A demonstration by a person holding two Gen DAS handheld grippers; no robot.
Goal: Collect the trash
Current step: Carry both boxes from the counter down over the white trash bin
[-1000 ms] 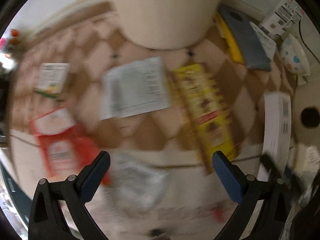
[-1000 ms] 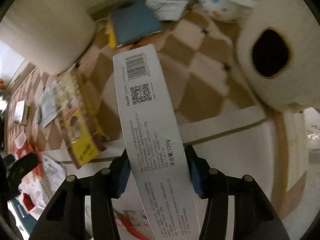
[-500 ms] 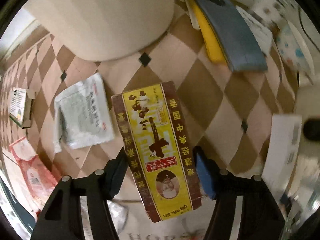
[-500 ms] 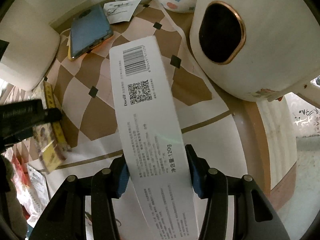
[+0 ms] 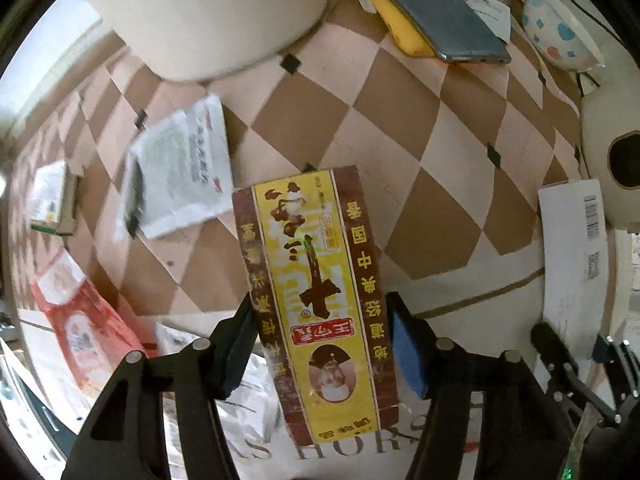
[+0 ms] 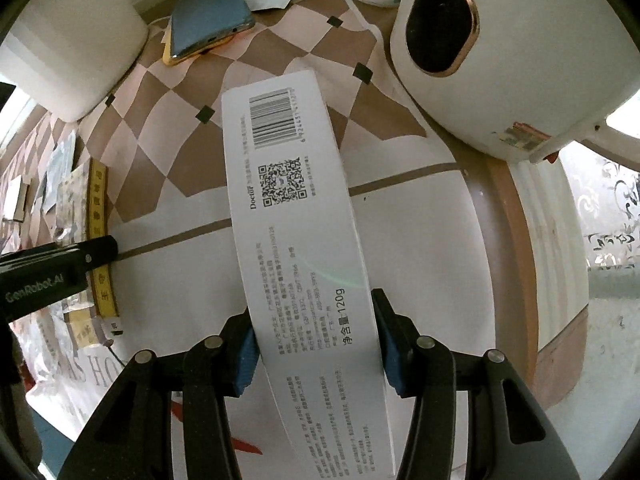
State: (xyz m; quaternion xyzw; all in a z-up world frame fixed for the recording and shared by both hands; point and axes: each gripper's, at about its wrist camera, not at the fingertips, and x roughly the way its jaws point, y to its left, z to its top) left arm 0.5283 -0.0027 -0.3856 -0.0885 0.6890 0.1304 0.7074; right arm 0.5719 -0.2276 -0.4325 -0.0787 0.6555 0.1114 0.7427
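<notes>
My left gripper (image 5: pixel 320 344) is shut on a long yellow-and-brown carton (image 5: pixel 312 280) and holds it above the checkered tablecloth (image 5: pixel 420 120). My right gripper (image 6: pixel 316 344) is shut on a long white carton (image 6: pixel 292 208) with a barcode and QR code; it also shows at the right of the left wrist view (image 5: pixel 576 264). The yellow carton (image 6: pixel 100 248) and the left gripper's finger (image 6: pixel 56 268) show at the left of the right wrist view. Loose trash lies on the table: a white packet (image 5: pixel 180 172), a red wrapper (image 5: pixel 84 328) and a small box (image 5: pixel 52 196).
A big white cylinder (image 5: pixel 208 12) stands at the back. A phone on a yellow case (image 5: pixel 436 28), a spotted bowl (image 5: pixel 560 28) and papers (image 5: pixel 484 4) lie at the back right. A white appliance with a dark oval window (image 6: pixel 500 48) stands at the right. The table edge (image 6: pixel 520 240) runs along the right.
My left gripper was open a second ago; it has since shut on the yellow carton and lifted it. My right gripper has carried the white carton towards the white appliance.
</notes>
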